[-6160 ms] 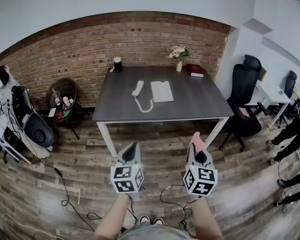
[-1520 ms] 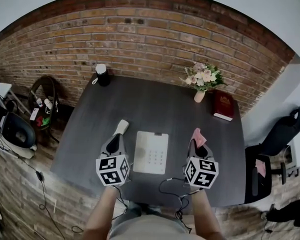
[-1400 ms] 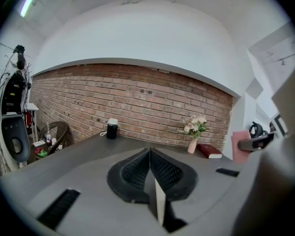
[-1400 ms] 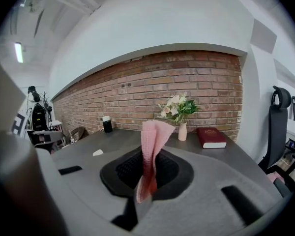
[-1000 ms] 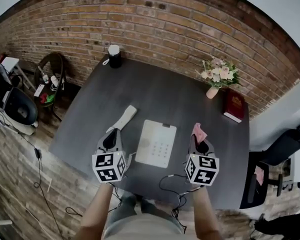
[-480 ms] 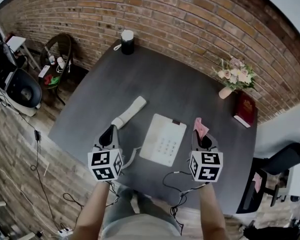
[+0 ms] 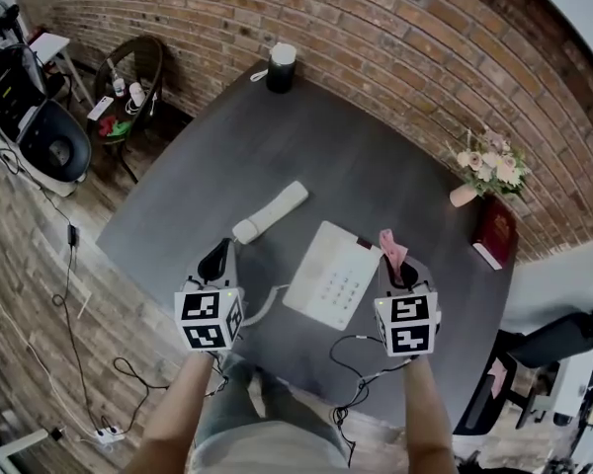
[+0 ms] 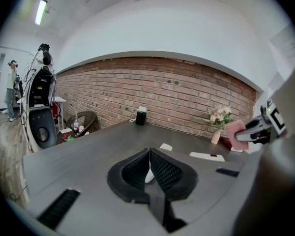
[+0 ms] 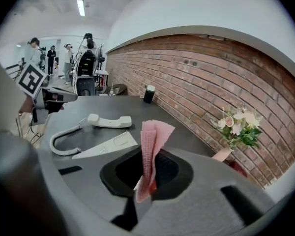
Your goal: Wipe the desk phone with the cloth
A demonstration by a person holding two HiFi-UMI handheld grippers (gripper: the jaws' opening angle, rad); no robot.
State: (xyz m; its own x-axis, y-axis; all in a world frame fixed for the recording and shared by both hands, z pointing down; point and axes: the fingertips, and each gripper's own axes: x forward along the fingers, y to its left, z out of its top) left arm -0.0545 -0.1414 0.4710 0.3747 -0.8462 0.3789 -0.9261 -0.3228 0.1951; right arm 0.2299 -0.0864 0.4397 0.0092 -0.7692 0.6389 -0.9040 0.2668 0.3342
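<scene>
Pinching a folded, textured pink cloth (image 9: 153, 136) between its two black jaws, the right gripper (image 7: 395, 268) holds the fabric upright, with the free end standing above the jaw tips. The cloth is off the table, just beside the right-hand edge of the flat white desk phone base (image 7: 334, 276); whether it touches that edge cannot be told. The left gripper (image 8: 150, 154) has its ribbed black jaws pressed together at the tips with nothing gripped, and a sliver of white shows through the slit lower down. It hovers on the opposite side of the phone base, near its left front corner. The person's bare forearms (image 7: 183, 403) reach in behind both grippers from the bottom of the head view.

The long white handset (image 7: 270, 211) lies off the phone base, to its left and slightly beyond it, flat on the dark grey rectangular table (image 7: 356, 161). A white cord (image 7: 264, 307) curves from the handset's near end round toward the near side of the phone base. Well beyond the phone base, at the far table corner by the red brick wall (image 7: 415, 38), stands a black cylinder with a white top (image 7: 282, 66). To the right of the phone base and further back, a small vase of pale flowers (image 7: 487, 169) stands near a dark red book (image 7: 496, 231).
</scene>
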